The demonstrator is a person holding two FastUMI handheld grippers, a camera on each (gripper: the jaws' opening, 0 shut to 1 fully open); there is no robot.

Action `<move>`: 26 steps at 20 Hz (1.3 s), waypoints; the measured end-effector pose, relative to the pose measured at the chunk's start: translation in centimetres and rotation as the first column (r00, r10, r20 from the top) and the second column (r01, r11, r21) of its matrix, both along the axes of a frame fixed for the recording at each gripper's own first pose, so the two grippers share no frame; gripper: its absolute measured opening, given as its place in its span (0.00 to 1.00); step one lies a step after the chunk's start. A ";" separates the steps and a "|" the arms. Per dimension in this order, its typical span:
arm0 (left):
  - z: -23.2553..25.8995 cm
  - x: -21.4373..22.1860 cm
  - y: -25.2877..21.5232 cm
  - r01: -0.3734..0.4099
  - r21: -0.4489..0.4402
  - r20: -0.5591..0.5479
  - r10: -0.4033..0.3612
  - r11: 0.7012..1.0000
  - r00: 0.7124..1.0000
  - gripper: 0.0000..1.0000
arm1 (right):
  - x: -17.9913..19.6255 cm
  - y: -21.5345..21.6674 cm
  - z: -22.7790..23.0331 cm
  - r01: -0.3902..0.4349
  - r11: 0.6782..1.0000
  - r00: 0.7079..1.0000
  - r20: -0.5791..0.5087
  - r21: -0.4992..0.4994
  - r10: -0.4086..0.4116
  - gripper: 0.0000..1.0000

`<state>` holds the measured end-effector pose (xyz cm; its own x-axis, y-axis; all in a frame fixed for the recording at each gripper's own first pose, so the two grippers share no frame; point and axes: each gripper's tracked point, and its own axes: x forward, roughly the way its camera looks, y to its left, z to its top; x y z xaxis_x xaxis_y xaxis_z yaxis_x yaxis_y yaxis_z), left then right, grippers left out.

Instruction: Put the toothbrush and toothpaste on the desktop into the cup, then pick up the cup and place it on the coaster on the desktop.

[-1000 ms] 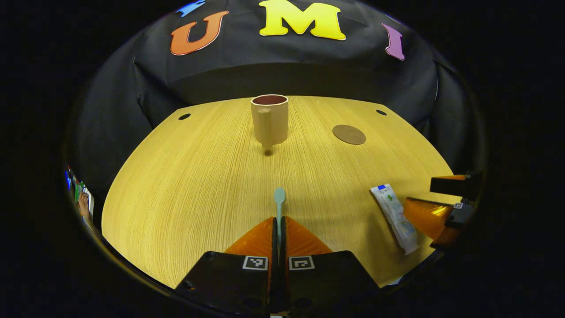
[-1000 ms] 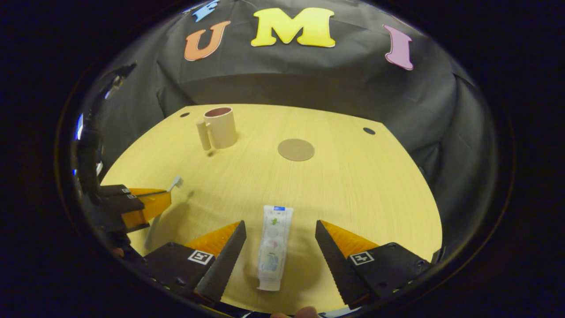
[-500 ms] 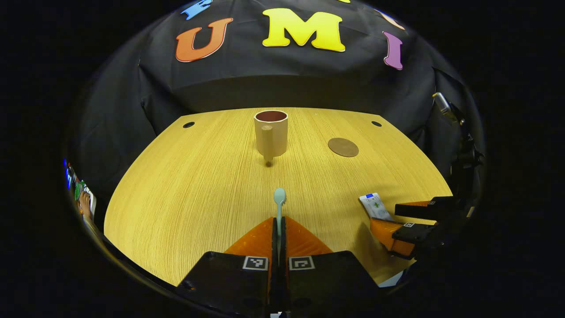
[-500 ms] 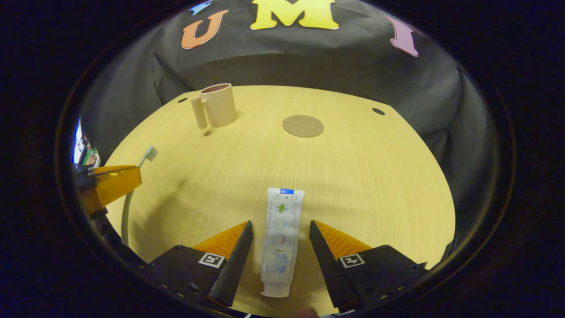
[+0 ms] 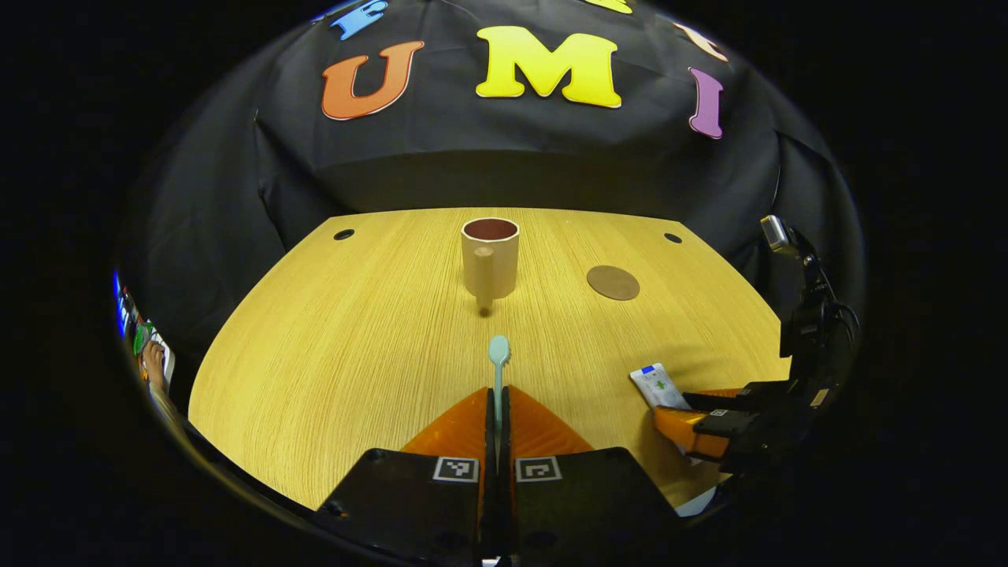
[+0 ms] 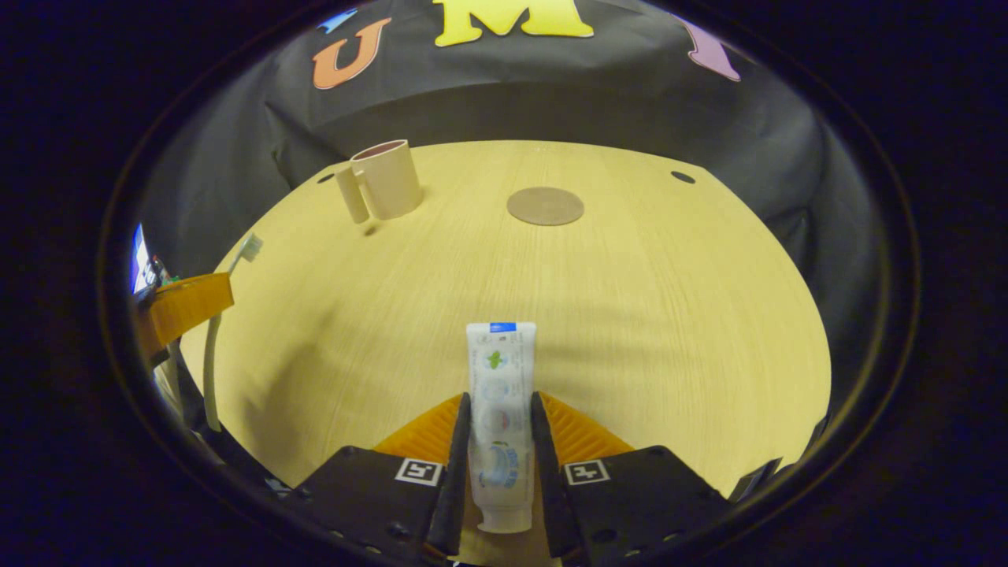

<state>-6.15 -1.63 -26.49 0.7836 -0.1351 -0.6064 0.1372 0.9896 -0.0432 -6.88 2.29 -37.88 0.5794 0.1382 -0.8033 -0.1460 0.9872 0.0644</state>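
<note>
Pale mint plastic is what the left gripper (image 5: 498,398) is clamped on: its two fingers press together on the handle of the toothbrush (image 5: 498,364), whose rounded head pokes out past the fingertips and points toward the far side of the desktop (image 5: 354,346). In the right gripper view that same gripper sits at the left edge, the brush's bristled head angled up and its long handle hanging down below the fingers. The right gripper (image 6: 498,413) has its fingers closed against both long sides of the toothpaste (image 6: 499,394), a white tube that lies lengthwise between them, its crimped blue-marked end pointing away and its cap end near the camera. In the left gripper view this gripper appears at the right, near edge of the wooden top, with the tube's flat end sticking out beyond its fingers. Farther off, the beige cup (image 5: 490,257) stands upright near the far middle of the desktop, its handle turned toward the left gripper and its inside dark reddish. Right of the cup, well apart from it, the round brown coaster (image 5: 613,282) lies flat and bare.
</note>
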 end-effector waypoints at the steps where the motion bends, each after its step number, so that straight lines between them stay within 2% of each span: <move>1: 0.1 0.0 0.0 0.001 0.000 0.004 -0.001 1.000 1.000 0.03 | 0.2 0.1 0.0 -0.001 1.000 1.000 0.008 -0.004 0.001 0.36; 3: 0.2 0.2 0.1 0.001 0.000 0.004 -0.001 1.000 1.000 0.03 | 0.3 0.3 0.0 -0.013 1.000 1.000 0.007 -0.011 0.013 0.27; 9: 1.1 1.5 0.9 -0.010 -0.012 0.032 0.010 1.000 0.999 0.03 | 0.3 0.7 1.5 -0.013 0.999 1.000 0.018 0.035 0.013 0.26; 17: 5.4 4.9 1.3 -0.023 -0.047 0.125 0.028 0.999 0.992 0.03 | 1.5 0.9 8.6 -0.004 0.995 0.991 0.132 0.097 -0.008 0.26; 22: 9.0 9.2 1.7 -0.020 -0.052 0.245 0.032 0.998 0.969 0.03 | 2.9 0.4 12.3 0.003 0.993 0.981 0.192 0.114 -0.025 0.26; 26: 11.3 13.0 1.8 -0.026 -0.094 0.320 0.055 0.995 0.946 0.03 | 4.4 -0.5 14.3 0.022 0.993 0.973 0.228 0.119 -0.049 0.26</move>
<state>6.82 0.14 -15.14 0.9407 -0.1407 -0.3086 0.1184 0.9889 -0.0901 -2.44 1.74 -23.53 0.7527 0.1978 -0.6280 -0.1354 0.9799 0.1464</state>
